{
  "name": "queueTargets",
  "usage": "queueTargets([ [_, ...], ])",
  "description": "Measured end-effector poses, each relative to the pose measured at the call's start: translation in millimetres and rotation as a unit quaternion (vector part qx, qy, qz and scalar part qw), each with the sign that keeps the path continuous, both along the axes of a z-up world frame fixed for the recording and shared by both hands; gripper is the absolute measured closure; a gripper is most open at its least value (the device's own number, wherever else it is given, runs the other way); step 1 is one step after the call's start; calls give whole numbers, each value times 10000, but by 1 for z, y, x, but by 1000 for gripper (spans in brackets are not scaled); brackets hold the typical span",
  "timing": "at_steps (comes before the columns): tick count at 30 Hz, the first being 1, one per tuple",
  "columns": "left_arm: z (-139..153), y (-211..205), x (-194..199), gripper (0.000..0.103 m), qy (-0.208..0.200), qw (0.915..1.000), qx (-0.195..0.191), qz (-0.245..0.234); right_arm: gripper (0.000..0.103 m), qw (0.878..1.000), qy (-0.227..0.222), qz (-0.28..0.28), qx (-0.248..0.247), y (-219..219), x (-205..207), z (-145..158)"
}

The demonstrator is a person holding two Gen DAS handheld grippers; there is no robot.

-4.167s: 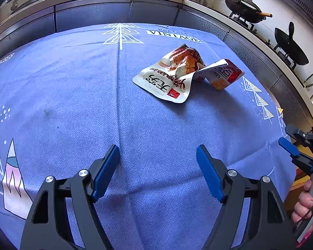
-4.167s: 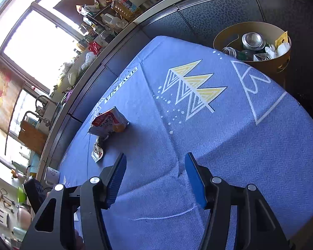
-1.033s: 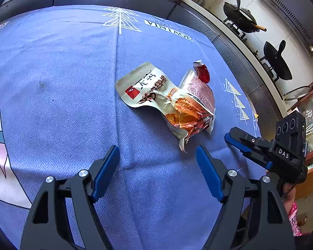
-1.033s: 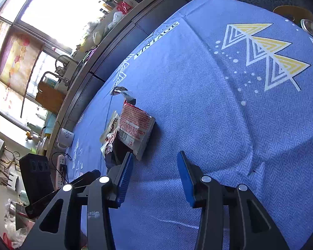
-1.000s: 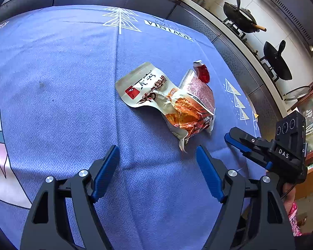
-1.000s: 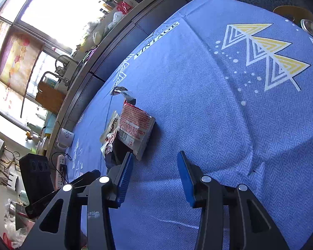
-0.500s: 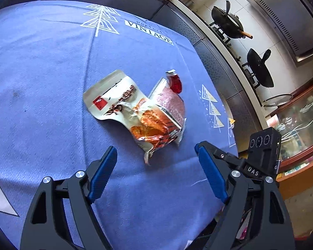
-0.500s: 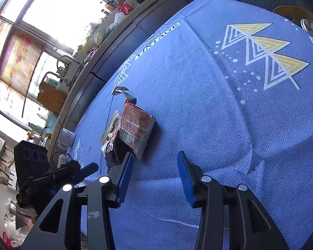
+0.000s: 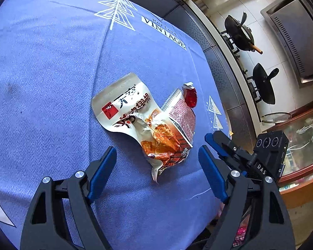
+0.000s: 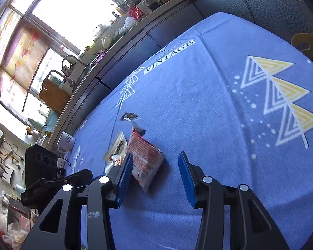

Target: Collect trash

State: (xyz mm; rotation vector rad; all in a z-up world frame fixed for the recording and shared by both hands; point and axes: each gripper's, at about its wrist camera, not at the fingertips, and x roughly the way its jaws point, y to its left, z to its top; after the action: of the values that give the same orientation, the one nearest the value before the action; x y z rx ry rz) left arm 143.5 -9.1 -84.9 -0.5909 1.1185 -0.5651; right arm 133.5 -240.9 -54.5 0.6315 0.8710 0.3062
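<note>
Plainly, the wrapper (image 9: pixel 144 125) lay crumpled near the middle of the blue-clothed worktop (image 9: pixel 52 62), with a second, red-printed packet (image 9: pixel 182 114) touching its far side and a small torn scrap (image 10: pixel 129 116) lying a little beyond them. Both looked like thin foil film: very light, limp, slick, likely to slide or fold rather than resist. A raised crease or the lifted near corner seemed the best place to pinch, since the flat parts hugged the cloth. The left hand-held gripper (image 9: pixel 156 173) hovered just short of the wrapper, jaws wide and empty. The right hand-held gripper (image 10: pixel 155 177) stood half spread beside the packet, nothing pressed between its pads.
</note>
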Motion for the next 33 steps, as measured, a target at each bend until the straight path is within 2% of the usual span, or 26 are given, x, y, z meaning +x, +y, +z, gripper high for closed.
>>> queueTargets([
  [4, -5, -2, 7, 25, 67, 9999, -132, 4, 57, 9995, -130, 246, -161, 16, 26, -1],
  [9, -7, -5, 17, 33, 118, 9994, -330, 43, 60, 9982, 201, 544, 171, 36, 41, -18],
  [11, -12, -5, 22, 51, 201, 9988, -431, 64, 78, 9965, 356, 716, 260, 47, 41, -25],
  [13, -19, -6, 26, 62, 320, 9980, -542, 72, 91, 9948, 459, 824, 388, 55, 37, -32],
  [17, -19, -2, 20, 65, 234, 9982, -554, 72, 97, 9951, 415, 728, 531, 54, 24, -33],
  [18, -20, 0, 17, 65, 236, 9980, -586, 70, 98, 9956, 386, 665, 529, 51, 21, -31],
  [19, -20, 2, 14, 83, 248, 9978, -612, 68, 99, 9964, 341, 575, 515, 47, 16, -29],
  [21, -21, 8, 8, 83, 285, 9971, -708, 48, 101, 9976, 273, 415, 492, 36, 10, -25],
  [22, -21, 11, 3, 87, 242, 9972, -699, 63, 101, 9979, 252, 327, 503, 31, 6, -22],
  [25, -16, 18, -9, 87, 97, 9983, -571, 57, 102, 9979, 199, 100, 601, 16, -4, -18],
  [28, -16, 22, -19, 100, 43, 9987, -507, -6, 102, 9975, 153, -56, 686, 5, -16, -15],
  [33, -18, 27, -27, 100, 27, 9990, -446, -14, 102, 9970, 131, -120, 752, -4, -34, -12],
])
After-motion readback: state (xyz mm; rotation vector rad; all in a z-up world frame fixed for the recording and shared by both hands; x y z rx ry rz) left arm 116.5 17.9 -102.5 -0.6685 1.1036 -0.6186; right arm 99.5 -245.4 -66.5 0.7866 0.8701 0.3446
